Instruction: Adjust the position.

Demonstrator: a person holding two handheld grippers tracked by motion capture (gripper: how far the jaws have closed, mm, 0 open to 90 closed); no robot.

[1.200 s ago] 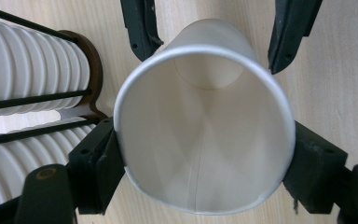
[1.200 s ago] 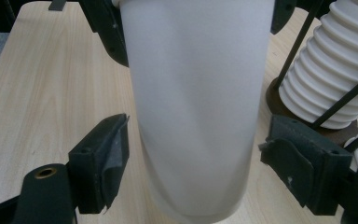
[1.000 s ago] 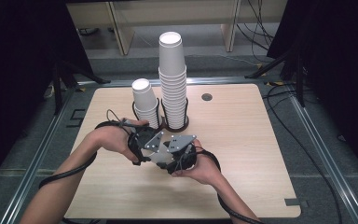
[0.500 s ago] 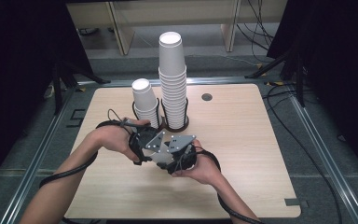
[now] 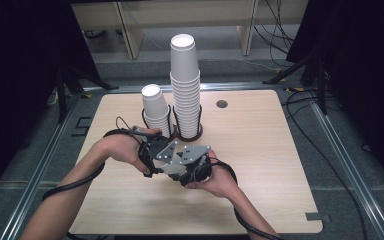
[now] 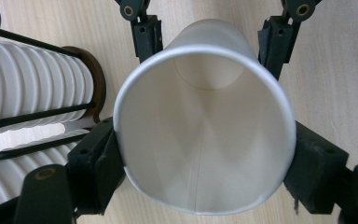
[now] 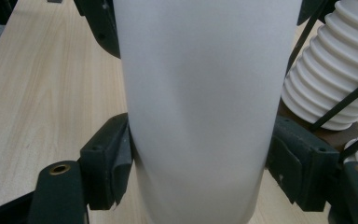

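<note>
Both grippers meet over the near middle of the wooden table (image 5: 260, 150), just in front of two cup stacks in wire holders — a tall stack (image 5: 185, 85) and a short stack (image 5: 155, 107). One white paper cup (image 6: 205, 121) lies on its side between them. The left gripper (image 6: 205, 163) clamps the cup near its open rim, its pads pressed on both sides, the mouth facing the camera. The right gripper (image 7: 198, 168) grips the same cup across its body; its jaws have just been closing, and both pads now press the wall. At the far end of the cup in the left gripper view, the other gripper's fingers (image 6: 147, 35) flank it.
</note>
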